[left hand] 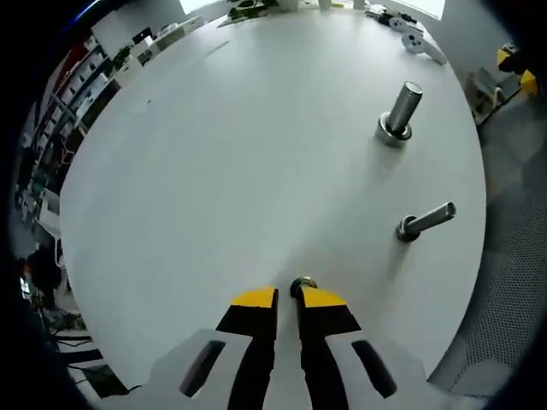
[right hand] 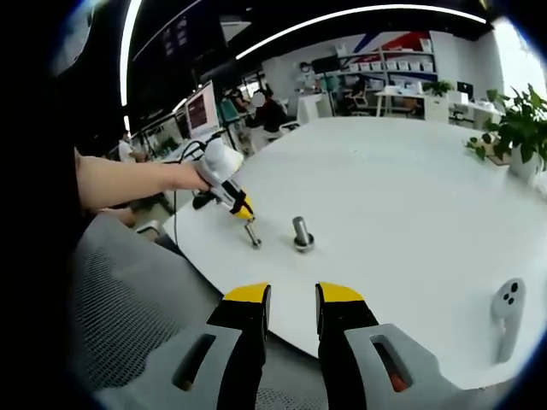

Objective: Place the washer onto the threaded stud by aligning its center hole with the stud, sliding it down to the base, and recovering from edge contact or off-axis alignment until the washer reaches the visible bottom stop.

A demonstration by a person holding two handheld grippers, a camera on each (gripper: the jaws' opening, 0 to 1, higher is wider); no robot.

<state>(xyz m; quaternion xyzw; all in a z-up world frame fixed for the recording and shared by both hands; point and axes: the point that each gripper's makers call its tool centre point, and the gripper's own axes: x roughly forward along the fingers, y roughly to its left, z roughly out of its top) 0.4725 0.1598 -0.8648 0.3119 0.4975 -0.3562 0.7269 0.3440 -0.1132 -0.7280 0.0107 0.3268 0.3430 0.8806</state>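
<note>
White tabletop (left hand: 214,154) carries two upright metal studs: a thick one with a collar at its base (left hand: 400,113) and a thinner one (left hand: 425,221) nearer the left gripper (left hand: 288,299). Left gripper fingers nearly closed, pinching a small brass-coloured ring, apparently the washer (left hand: 302,284), at their tips, clear of both studs. Right gripper (right hand: 293,295) hangs off the tabletop edge, fingers slightly parted and empty; judged early: washer gripped, alignment, slide-down and seating at the base remain.
</note>
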